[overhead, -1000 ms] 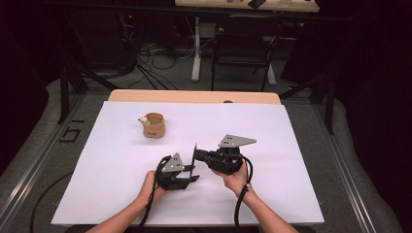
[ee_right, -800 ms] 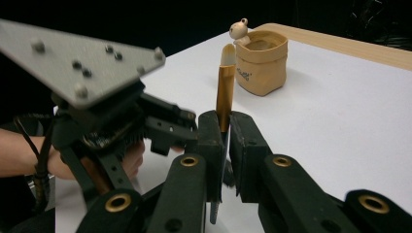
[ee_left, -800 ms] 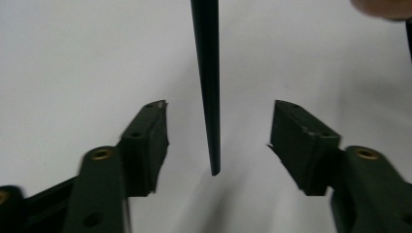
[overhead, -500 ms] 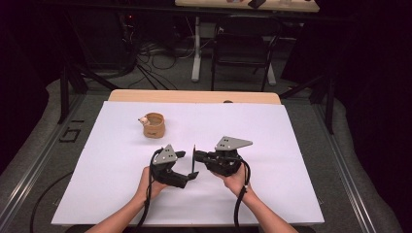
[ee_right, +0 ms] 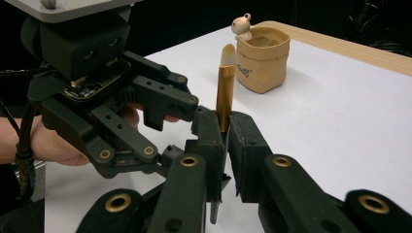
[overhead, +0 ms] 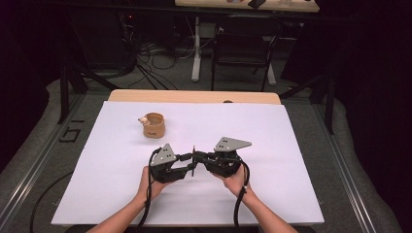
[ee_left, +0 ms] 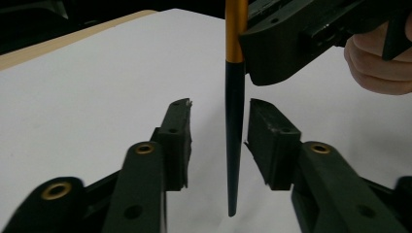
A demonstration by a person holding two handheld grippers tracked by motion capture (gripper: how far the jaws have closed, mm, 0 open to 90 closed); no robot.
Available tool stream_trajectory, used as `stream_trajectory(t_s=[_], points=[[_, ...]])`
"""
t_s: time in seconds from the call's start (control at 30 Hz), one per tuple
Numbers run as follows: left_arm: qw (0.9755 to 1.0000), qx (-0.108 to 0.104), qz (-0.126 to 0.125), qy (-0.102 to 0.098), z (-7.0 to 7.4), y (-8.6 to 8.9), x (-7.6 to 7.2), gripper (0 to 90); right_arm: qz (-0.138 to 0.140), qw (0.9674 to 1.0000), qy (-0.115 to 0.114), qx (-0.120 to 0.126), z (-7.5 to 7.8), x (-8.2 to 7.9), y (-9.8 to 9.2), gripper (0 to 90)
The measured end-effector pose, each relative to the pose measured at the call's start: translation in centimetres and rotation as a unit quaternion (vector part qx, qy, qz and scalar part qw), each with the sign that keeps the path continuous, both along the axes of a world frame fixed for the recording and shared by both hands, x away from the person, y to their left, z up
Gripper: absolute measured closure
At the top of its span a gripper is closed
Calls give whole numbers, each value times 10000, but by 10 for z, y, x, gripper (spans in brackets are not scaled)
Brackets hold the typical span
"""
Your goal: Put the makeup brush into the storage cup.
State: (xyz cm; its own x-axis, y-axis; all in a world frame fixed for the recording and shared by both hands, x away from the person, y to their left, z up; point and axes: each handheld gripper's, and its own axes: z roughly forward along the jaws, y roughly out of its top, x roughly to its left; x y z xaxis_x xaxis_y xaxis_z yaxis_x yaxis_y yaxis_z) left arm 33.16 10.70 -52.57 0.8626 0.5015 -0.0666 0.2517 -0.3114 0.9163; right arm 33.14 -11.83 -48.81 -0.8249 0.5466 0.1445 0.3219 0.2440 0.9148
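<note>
Two grippers meet over the near middle of the table, and between them stands one brush, upright, its long axis running straight from six to twelve o'clock. We see the right gripper clamped on its black handle just under the gold ferrule, pale bristle tip at twelve, handle end hanging down toward the white sheet. From the left gripper the handle sits dead ahead, in the gap between the pads: one pad at nine o'clock of it, the other at three, neither touching, a sliver of daylight on each side. Those jaws have just been closing in on the handle and stand apart, not yet pressing. We judge that the coming move turns on this: the left one need not travel at all, only shut square across the handle, below the right's hold. A tan pouch with a little bear figure sits well apart, at about eleven o'clock from the grippers in the high view
</note>
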Motion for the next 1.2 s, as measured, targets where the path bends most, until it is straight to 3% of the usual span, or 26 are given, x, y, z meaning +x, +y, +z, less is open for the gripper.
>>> stream_trajectory(t_s=[0.2,0.53,0.6,0.63,0.73,0.87,0.9,1.03,1.1,1.2], points=[[10000,-74,-51,-27,0,1,0,793,7,10000,-17,-58,-1,1,1,843],[10000,-41,-82,-32,-2,1,-1,824,56,9999,8,-127,-2,2,1,832],[9999,-21,-80,-60,-1,1,0,825,77,9999,58,-138,-1,3,0,787],[9999,-16,-76,-72,-1,2,0,824,84,9998,94,-150,-1,5,-2,704],[10000,-3,-47,-87,-1,3,0,824,62,9997,143,-193,-1,6,-4,654],[9999,9,38,-102,-1,6,1,825,98,9994,169,-293,-3,8,-7,496],[9999,12,31,-107,-1,6,2,824,75,9992,196,-333,-4,8,-8,412],[9998,31,112,-160,0,8,3,825,42,9991,156,-398,-6,9,-11,334],[9997,49,127,-189,0,10,4,825,29,9984,181,-544,-7,10,-12,256],[9996,76,163,-230,0,11,5,824,-25,9975,109,-700,-9,10,-13,209]])
